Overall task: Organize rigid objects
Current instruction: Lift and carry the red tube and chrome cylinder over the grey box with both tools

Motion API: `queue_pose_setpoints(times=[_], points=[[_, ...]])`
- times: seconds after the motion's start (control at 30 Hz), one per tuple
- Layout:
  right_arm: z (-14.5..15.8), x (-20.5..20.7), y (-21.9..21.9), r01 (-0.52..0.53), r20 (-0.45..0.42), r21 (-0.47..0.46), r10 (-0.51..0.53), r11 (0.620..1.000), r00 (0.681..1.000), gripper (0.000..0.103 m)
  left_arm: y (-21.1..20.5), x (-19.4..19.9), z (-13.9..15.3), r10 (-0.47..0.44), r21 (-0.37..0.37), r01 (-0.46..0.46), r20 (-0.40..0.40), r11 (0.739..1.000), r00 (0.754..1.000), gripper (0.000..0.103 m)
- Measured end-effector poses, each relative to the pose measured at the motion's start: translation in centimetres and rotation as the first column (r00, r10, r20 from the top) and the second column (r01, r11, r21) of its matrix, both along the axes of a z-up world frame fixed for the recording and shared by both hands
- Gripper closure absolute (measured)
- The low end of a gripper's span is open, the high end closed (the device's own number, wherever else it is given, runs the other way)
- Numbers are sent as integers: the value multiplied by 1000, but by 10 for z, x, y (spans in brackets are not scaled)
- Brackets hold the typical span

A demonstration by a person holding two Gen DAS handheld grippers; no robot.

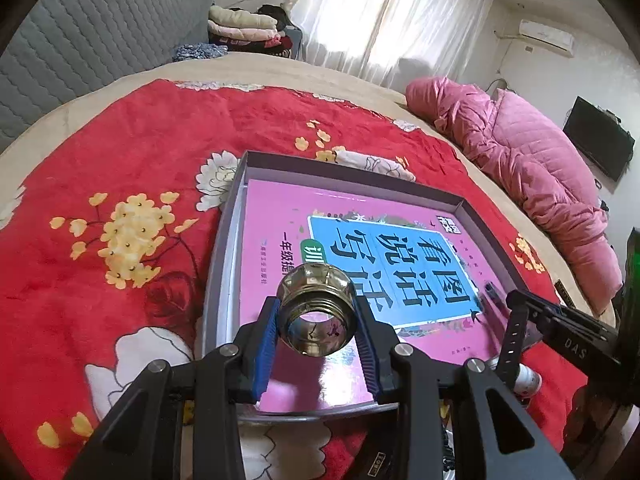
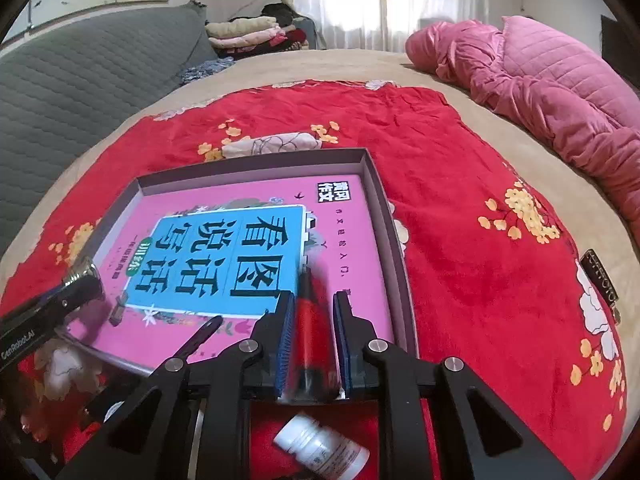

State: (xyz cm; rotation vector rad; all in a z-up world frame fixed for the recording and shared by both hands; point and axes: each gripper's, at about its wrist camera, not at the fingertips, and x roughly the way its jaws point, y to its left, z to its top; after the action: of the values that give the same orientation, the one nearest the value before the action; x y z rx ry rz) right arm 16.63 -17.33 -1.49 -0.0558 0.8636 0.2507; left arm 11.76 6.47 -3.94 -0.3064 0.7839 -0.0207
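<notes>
We hold jar in left gripper, jaws part-open, blue pads clamped on threaded neck, mouth facing camera. Jar hangs over near-left part of book, book lying flat in box on red blanket. Right gripper nearly closed on red-black pen, pen's long axis along fingers, tip toward box's right wall. Both loads already above box; left likely nearer a drop. We judge next: lower, release inside. White bottle waits on blanket, just outside box's near edge.
</notes>
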Motion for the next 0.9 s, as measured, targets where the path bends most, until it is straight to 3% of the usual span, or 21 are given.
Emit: queue_pose_setpoints(times=[0.57,0.9], points=[[-12,2,-2,7,-41,6,-7,1000,999,84,-10,9,-7,-37,56,37,0,998,999,66],[-9,1,-6,15,-52,15,-14,1000,999,84,-3,10,-7,-45,14,45,-17,999,999,66]])
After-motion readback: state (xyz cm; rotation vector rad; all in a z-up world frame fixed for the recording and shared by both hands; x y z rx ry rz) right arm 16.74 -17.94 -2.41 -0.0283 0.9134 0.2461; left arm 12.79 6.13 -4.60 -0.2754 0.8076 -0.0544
